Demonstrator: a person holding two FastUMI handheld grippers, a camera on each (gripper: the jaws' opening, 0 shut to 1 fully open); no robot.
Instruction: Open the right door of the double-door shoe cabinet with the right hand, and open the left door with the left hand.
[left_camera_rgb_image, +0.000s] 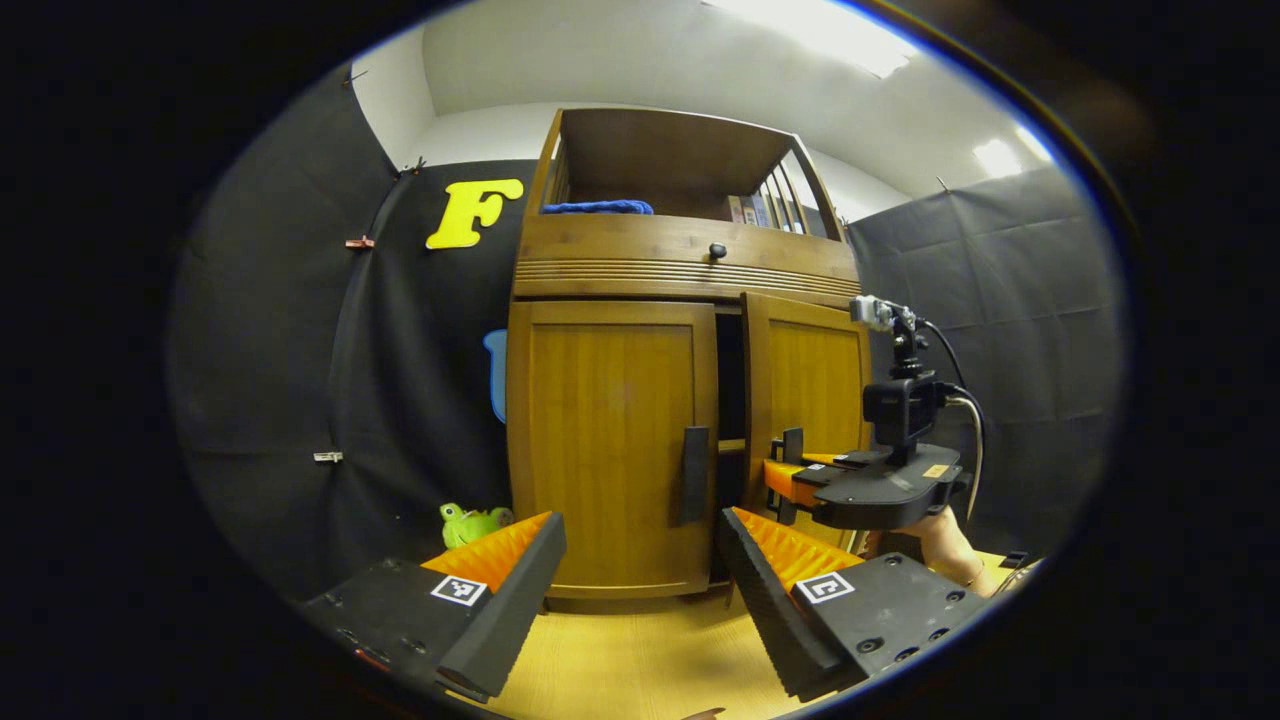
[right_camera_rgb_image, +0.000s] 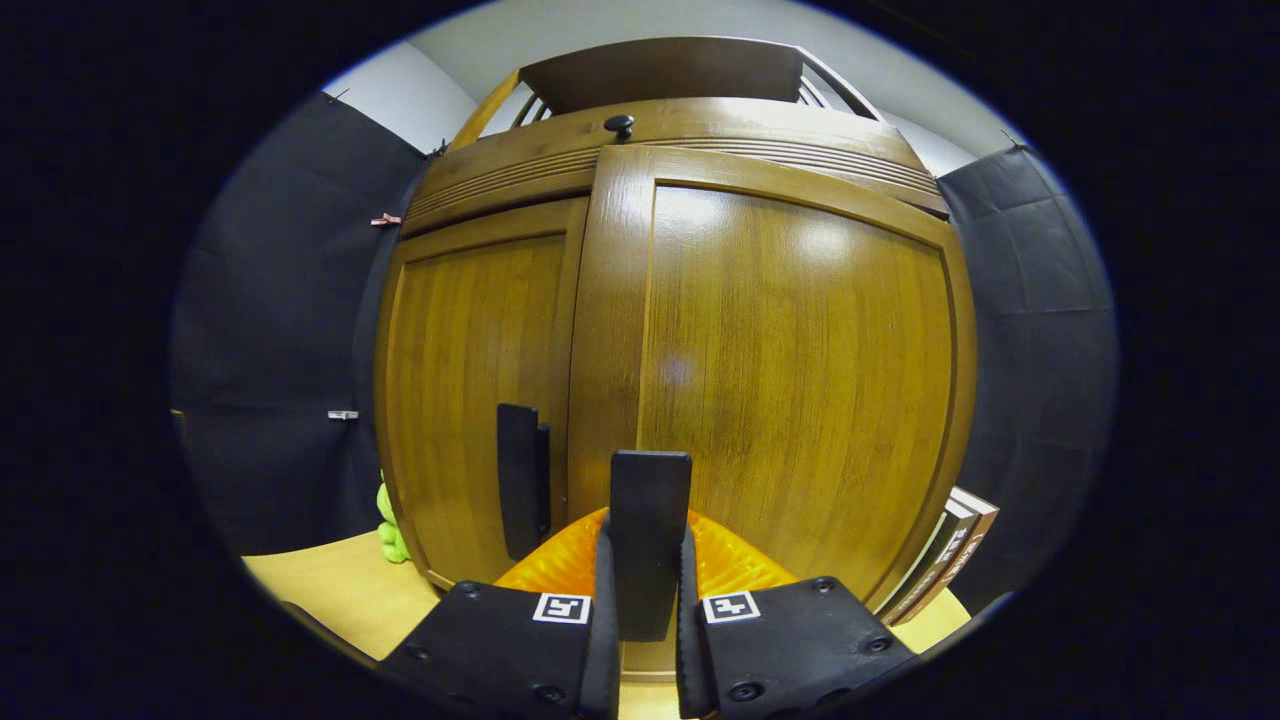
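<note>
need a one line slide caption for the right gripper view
Right gripper shut on the right door's handle, right door pulled slightly ajar, left door closed.

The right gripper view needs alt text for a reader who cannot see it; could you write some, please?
The right gripper is shut on the dark vertical handle of the wooden cabinet's right door, which stands slightly ajar. The left door beside it is closed, its own handle untouched.

cabinet (left_camera_rgb_image: 690, 265): brown wood, double-door, upright
right door (right_camera_rgb_image: 800, 380): swung partly open, dark gap beside it
left door (left_camera_rgb_image: 610, 440): shut
handles (right_camera_rgb_image: 650, 530): dark vertical bars, near meeting edges
</note>
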